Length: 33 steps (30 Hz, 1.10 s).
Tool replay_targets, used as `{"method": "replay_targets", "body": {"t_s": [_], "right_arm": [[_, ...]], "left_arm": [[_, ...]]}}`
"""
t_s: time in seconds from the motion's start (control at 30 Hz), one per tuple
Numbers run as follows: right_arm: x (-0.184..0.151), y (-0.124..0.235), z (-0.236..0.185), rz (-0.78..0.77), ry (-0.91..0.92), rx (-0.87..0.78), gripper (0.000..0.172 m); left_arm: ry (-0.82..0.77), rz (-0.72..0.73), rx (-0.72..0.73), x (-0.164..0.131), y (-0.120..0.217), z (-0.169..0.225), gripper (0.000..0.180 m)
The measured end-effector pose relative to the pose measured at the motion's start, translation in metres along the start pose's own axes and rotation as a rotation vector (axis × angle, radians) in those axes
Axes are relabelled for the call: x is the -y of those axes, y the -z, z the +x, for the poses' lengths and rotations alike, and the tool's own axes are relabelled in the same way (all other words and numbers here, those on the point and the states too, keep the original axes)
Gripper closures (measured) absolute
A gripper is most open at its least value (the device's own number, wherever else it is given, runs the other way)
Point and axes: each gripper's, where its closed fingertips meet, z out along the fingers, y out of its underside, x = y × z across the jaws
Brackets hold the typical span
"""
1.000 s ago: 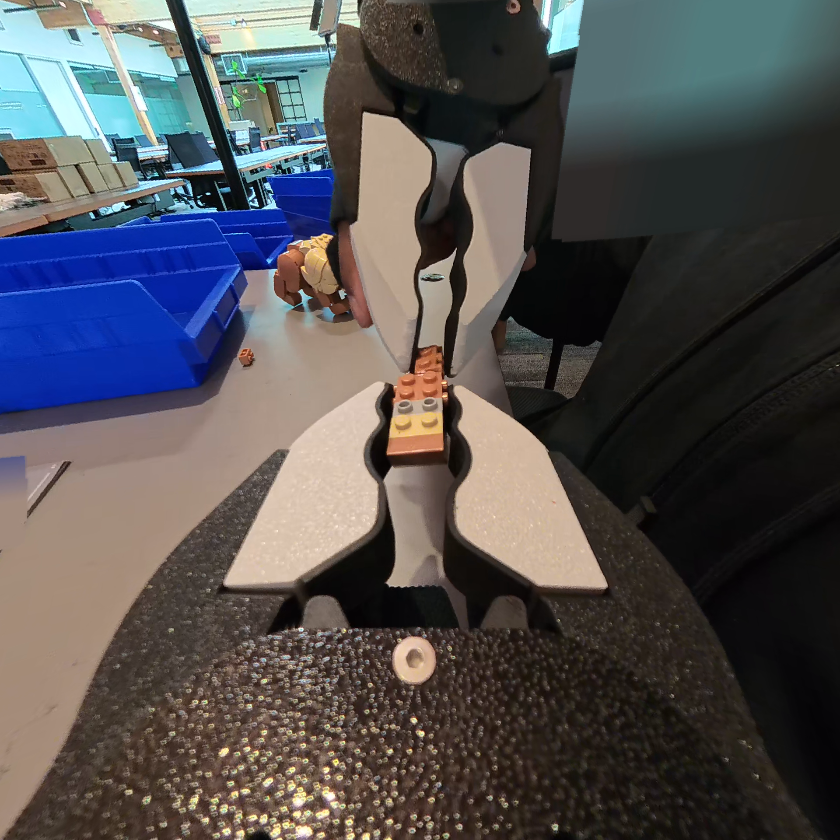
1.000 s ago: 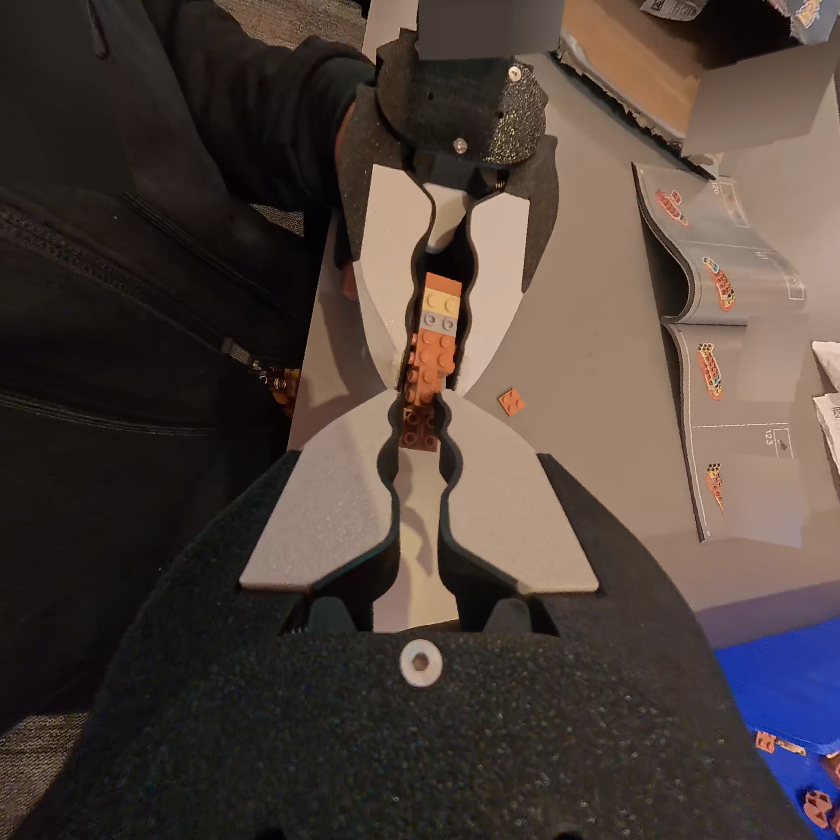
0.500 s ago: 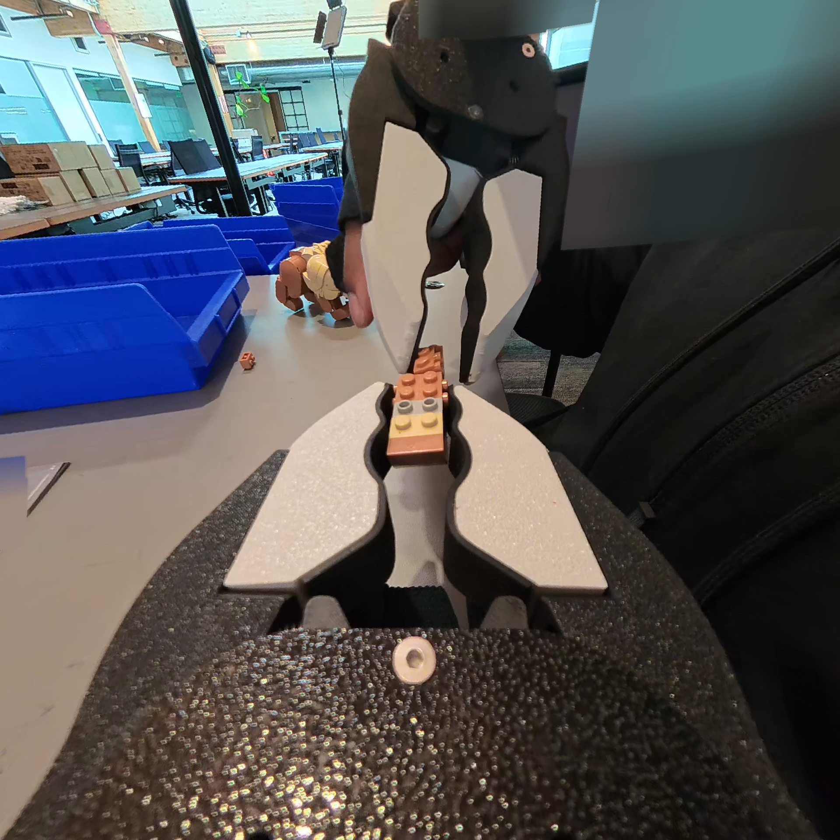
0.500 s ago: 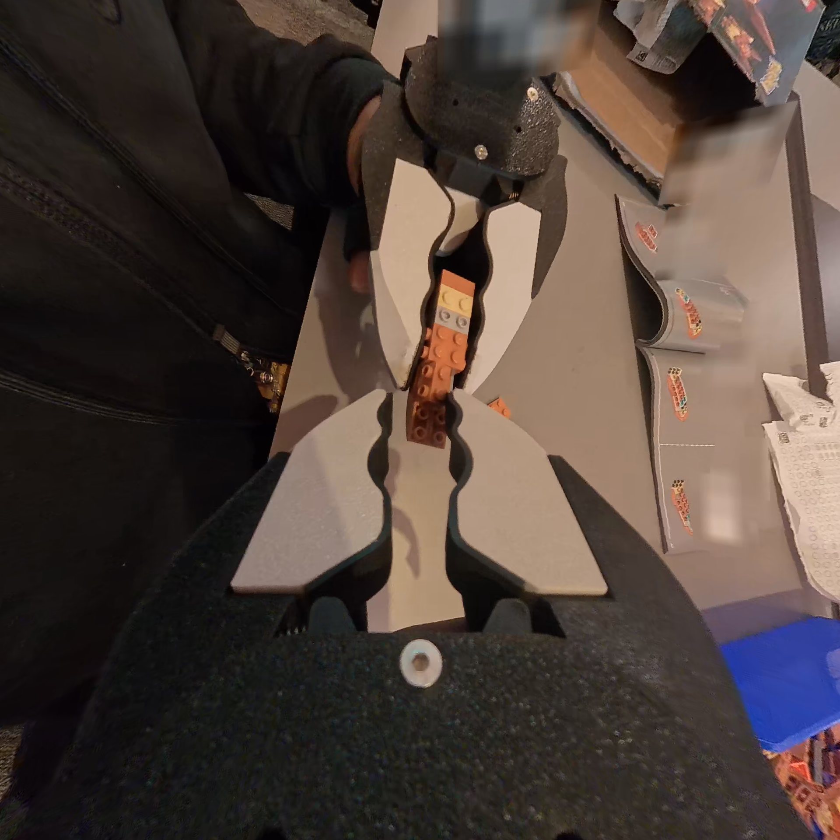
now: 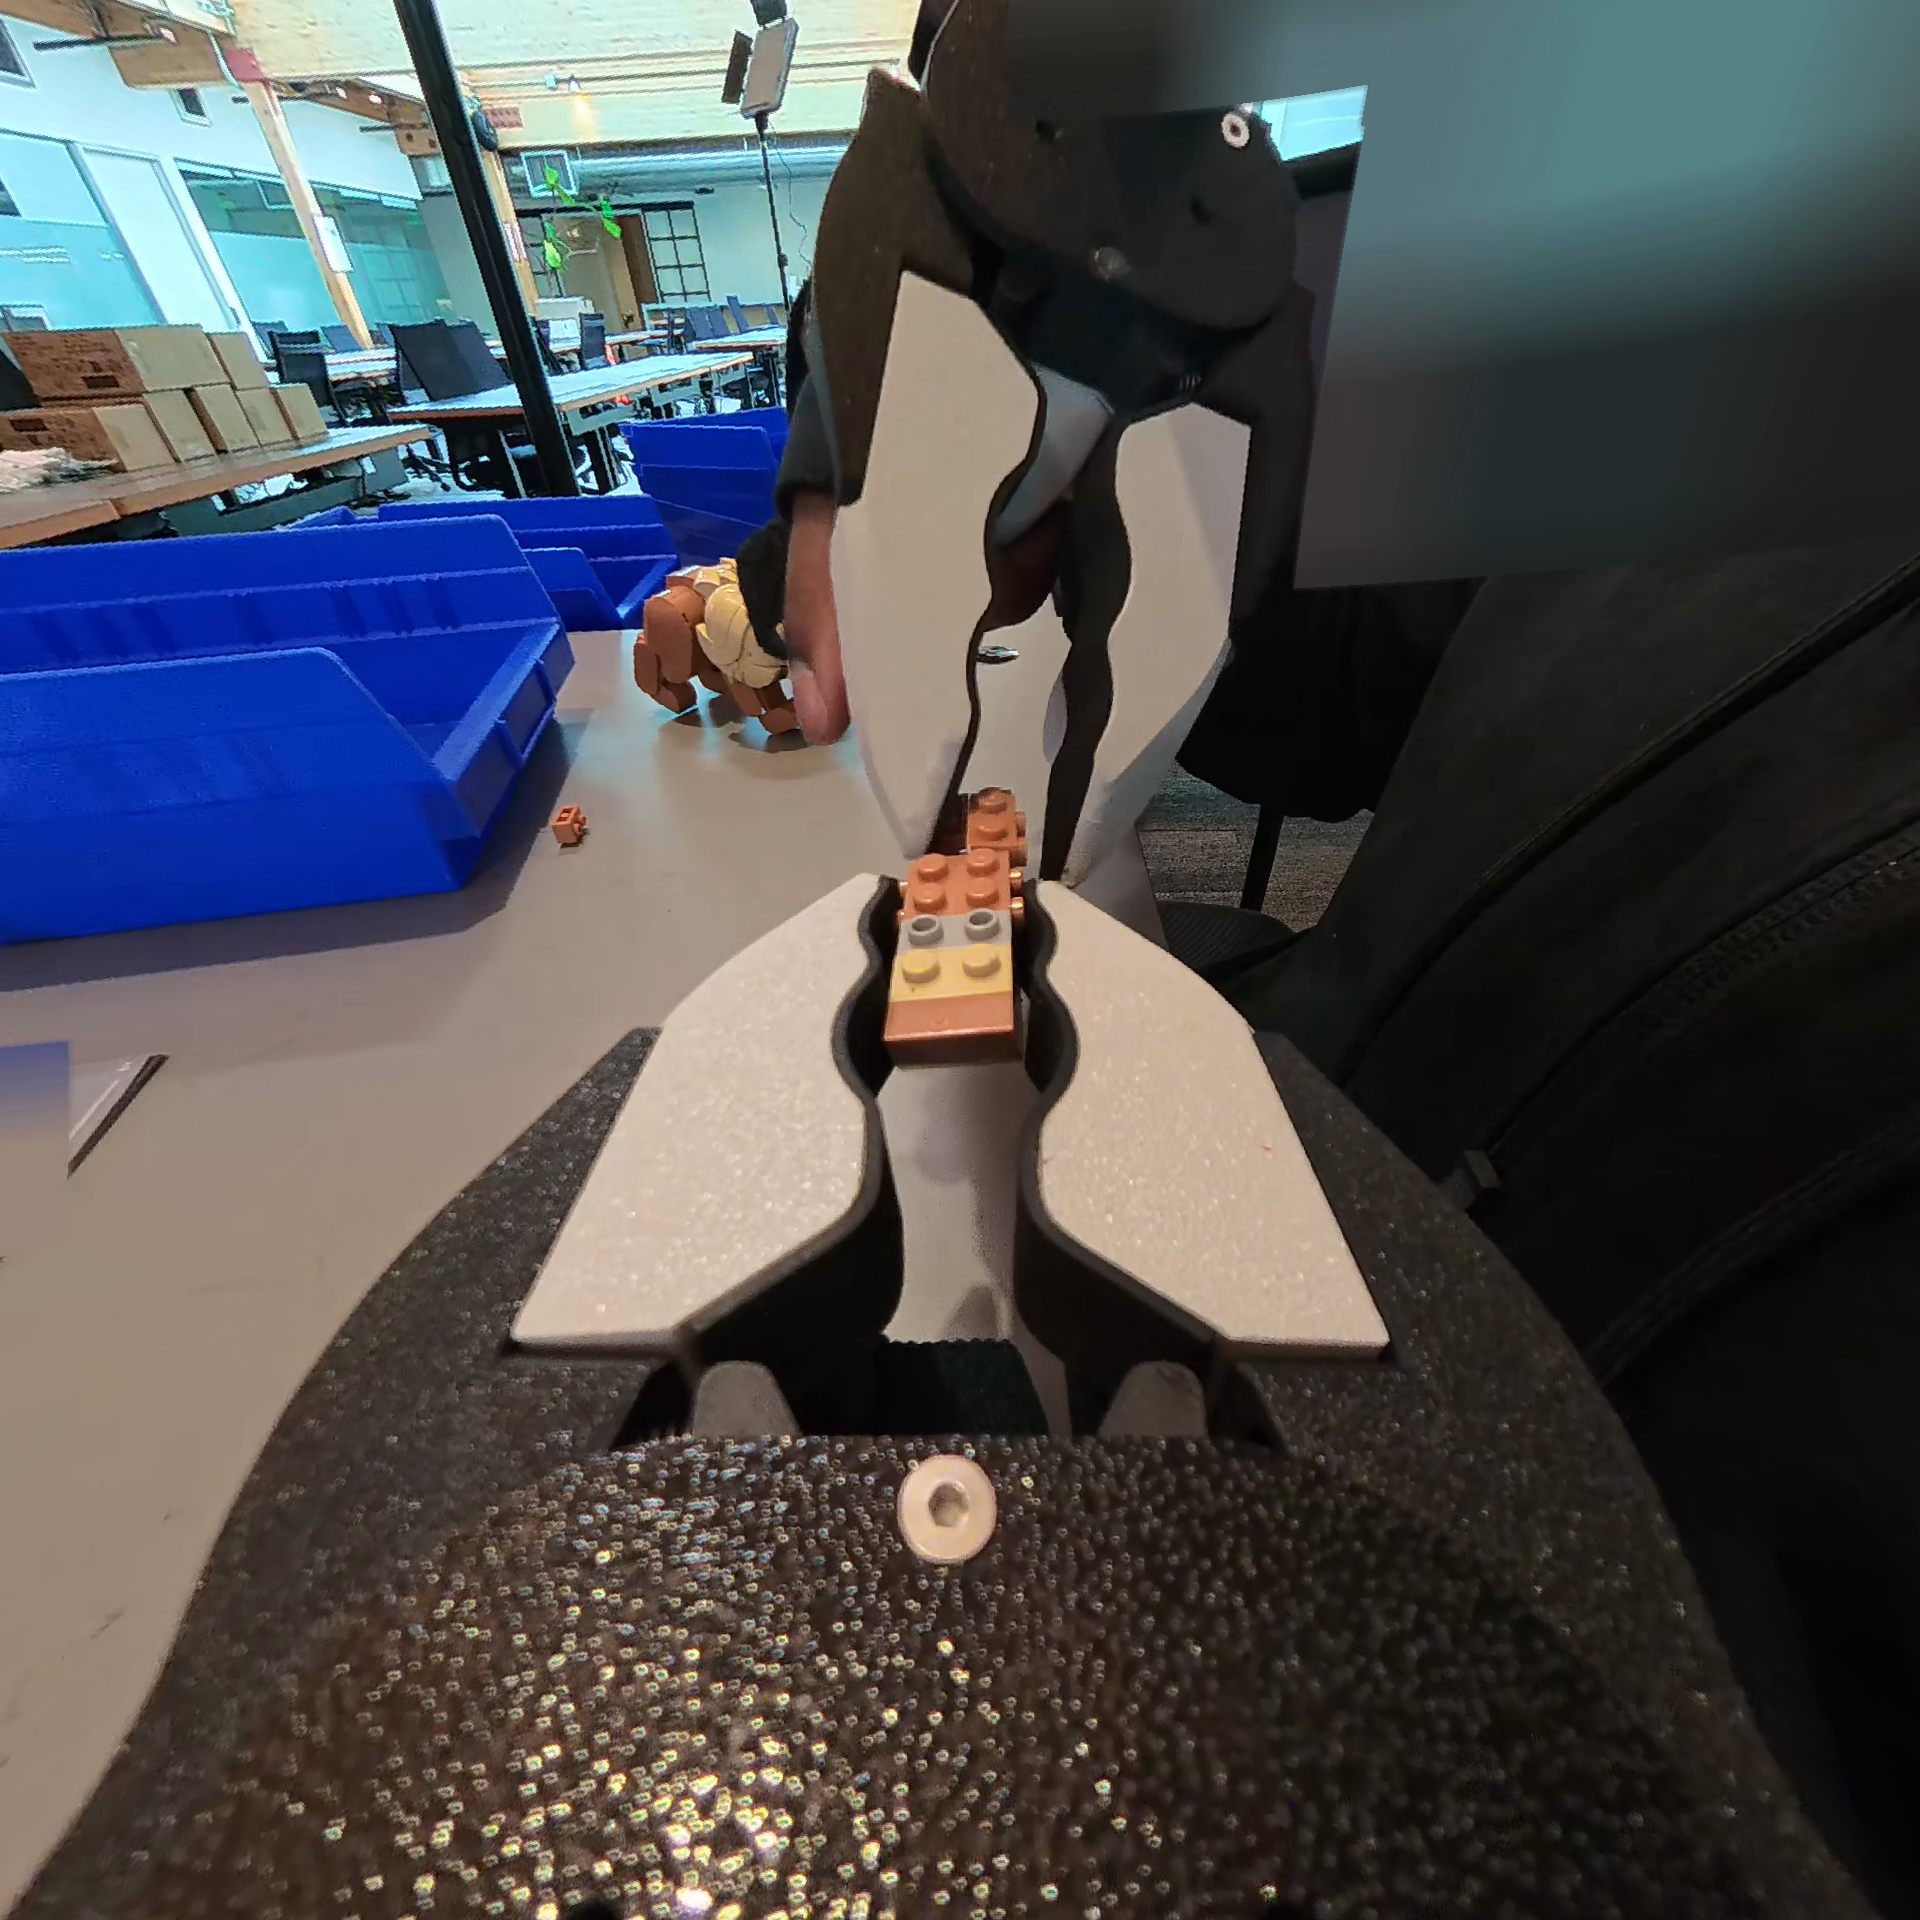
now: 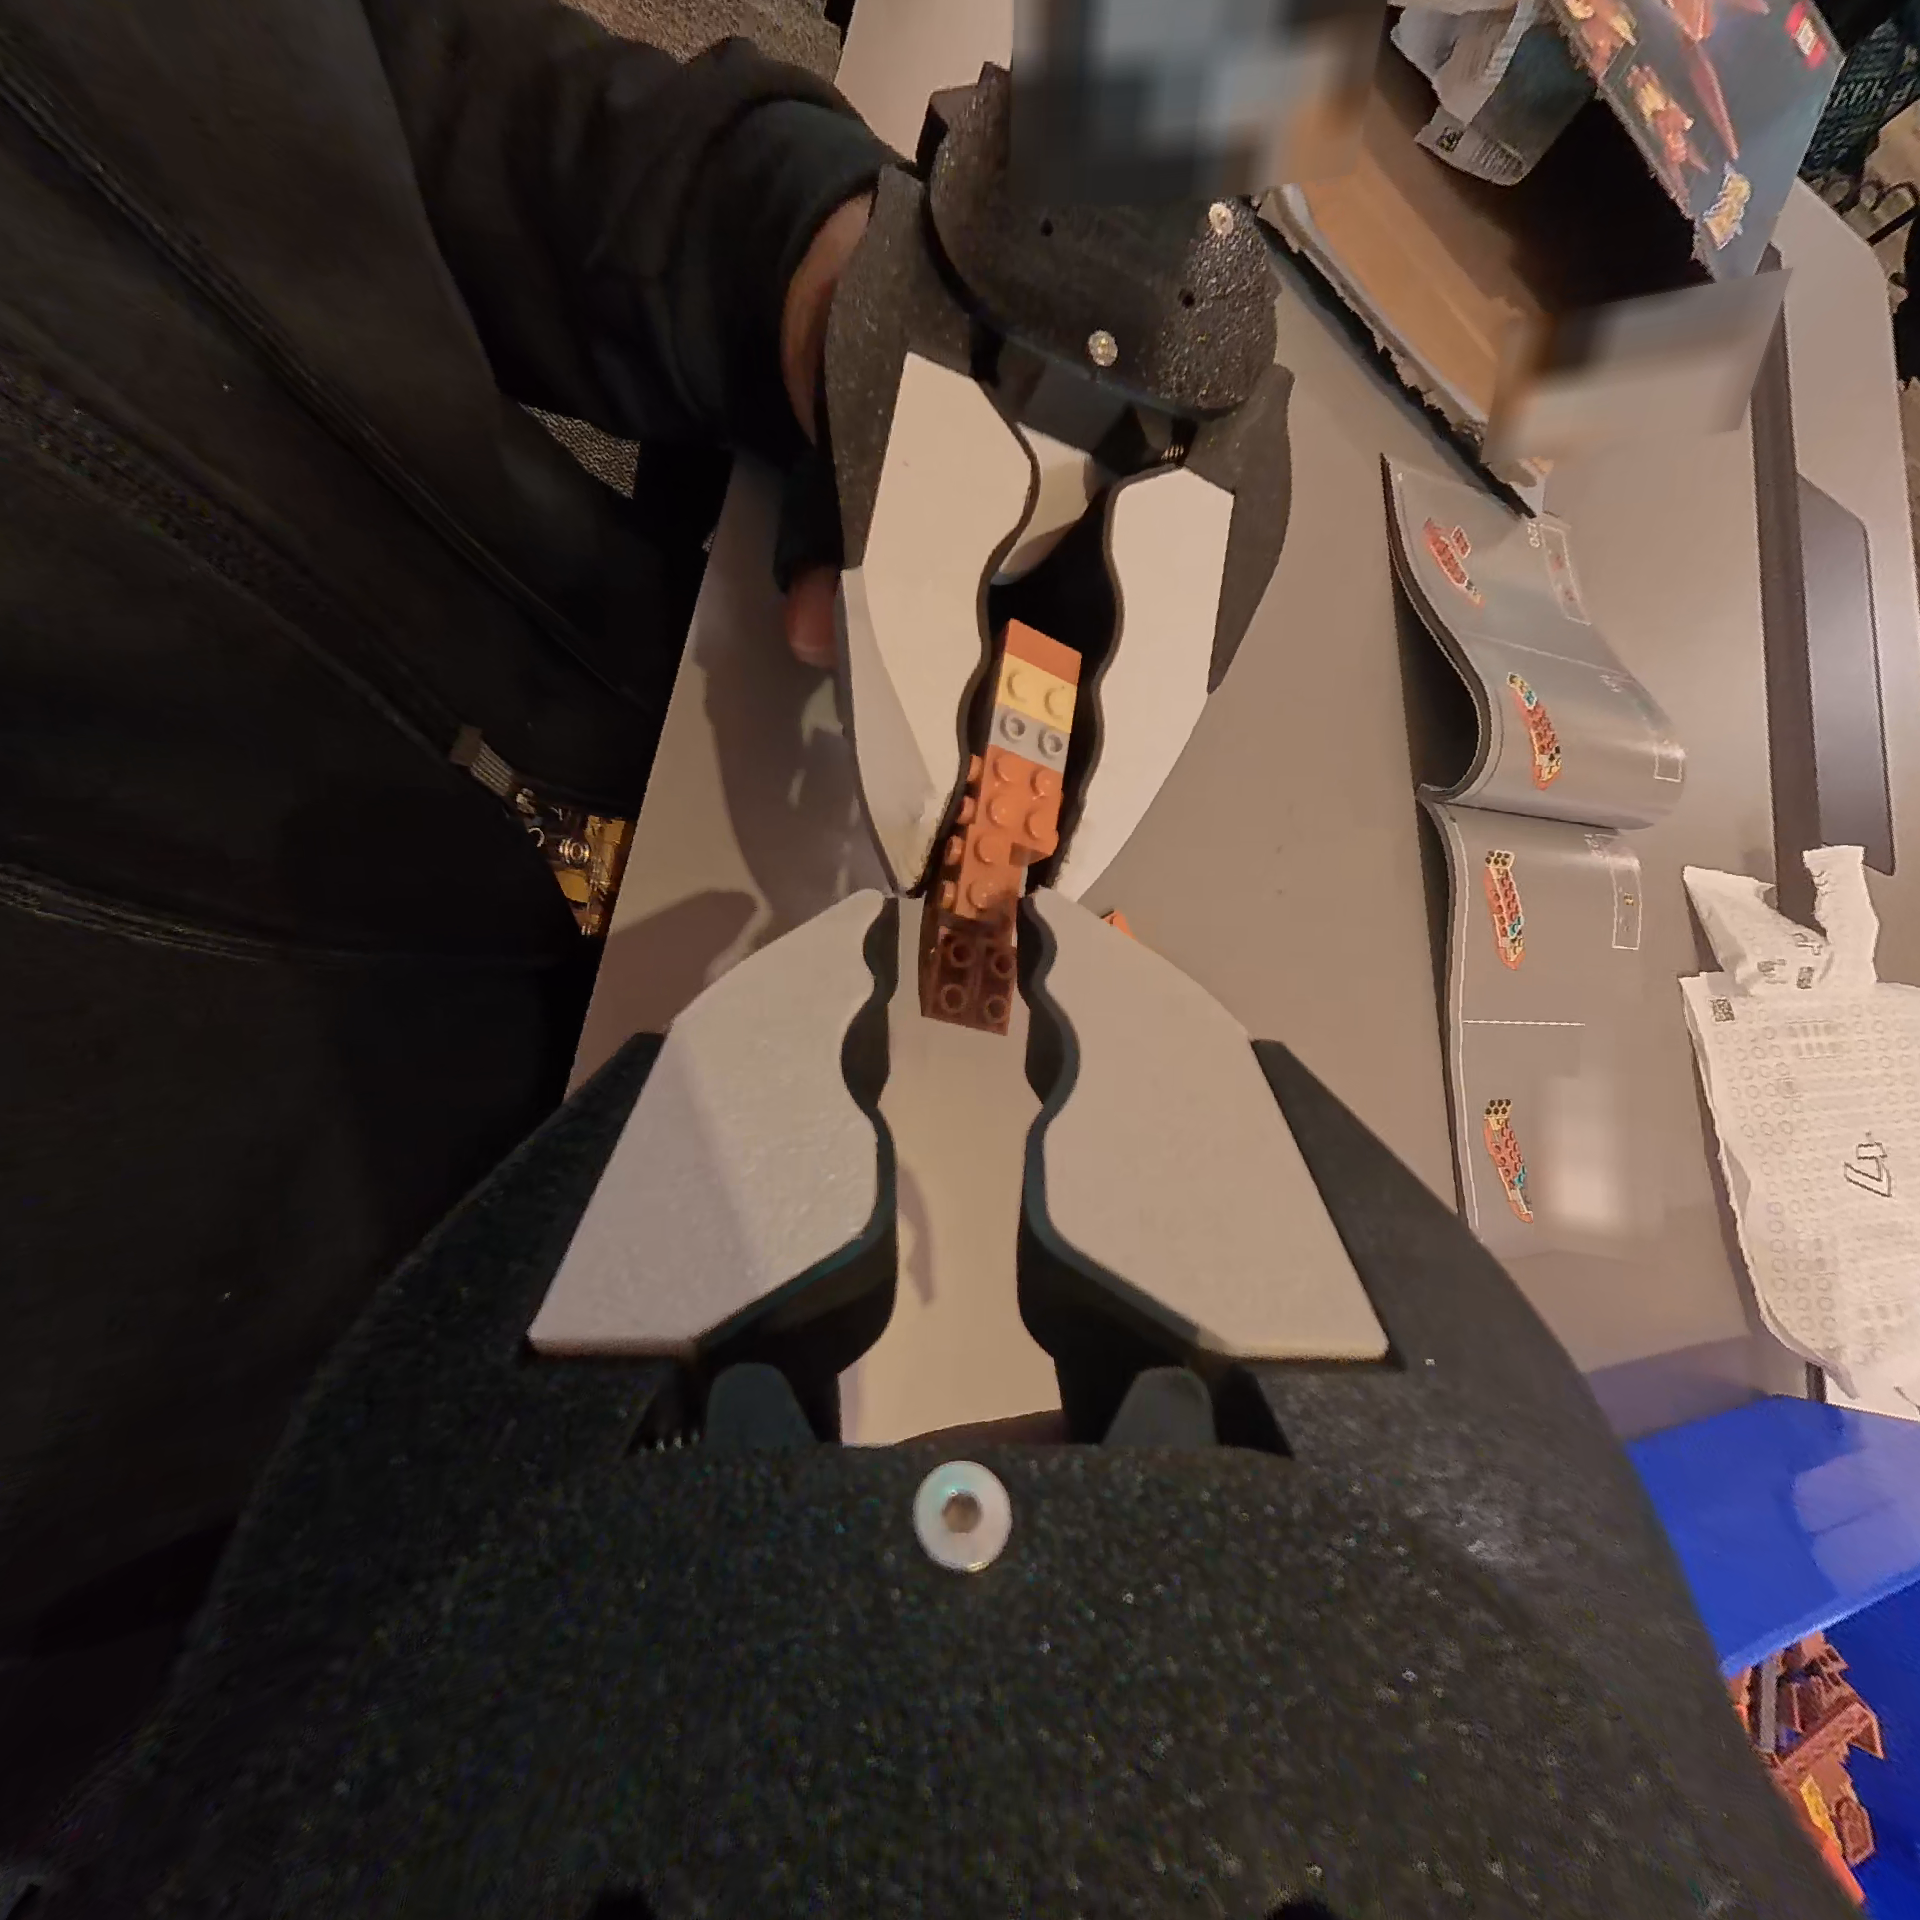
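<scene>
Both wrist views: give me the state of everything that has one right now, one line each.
Left gripper: shut on the brick assembly.
Right gripper: open, pads apart from the assembly's dark end.
Brick assembly: held off the table, reaching between both grippers' fingers.
Instruction booklet: lying open.
Brick animal: standing on the table.
Small loose brick: lying alone on the table.

My work surface is a grey table [image 5: 312, 1039]. On it stand blue plastic bins [image 5: 239, 748], and near them a lone small brown brick [image 5: 567, 826] and a brown-and-cream brick animal [image 5: 717, 655]. On the other side lie an open instruction booklet [image 6: 1538, 935], crumpled printed paper [image 6: 1808, 1122], a torn cardboard box [image 6: 1455, 260] and another blue bin [image 6: 1787, 1517].
</scene>
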Motion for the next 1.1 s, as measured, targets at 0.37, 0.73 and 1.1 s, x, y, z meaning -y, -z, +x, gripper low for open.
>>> {"method": "replay_targets", "body": {"t_s": [0.37,0.73,1.1], "right_arm": [[0.004,0.013,0.000,0.131,0.240,-0.124,0.133],[0.005,0.008,0.013,0.232,0.531,-0.438,0.126],[0.026,0.004,0.004,0.294,0.665,-0.471,0.134]], "left_arm": [[0.033,0.032,-0.008,0.004,0.004,-0.001,0.159],[0.099,0.055,-0.036,0.006,0.006,-0.003,0.160],[0.125,0.068,-0.061,0.008,0.007,0.000,0.159]]}}
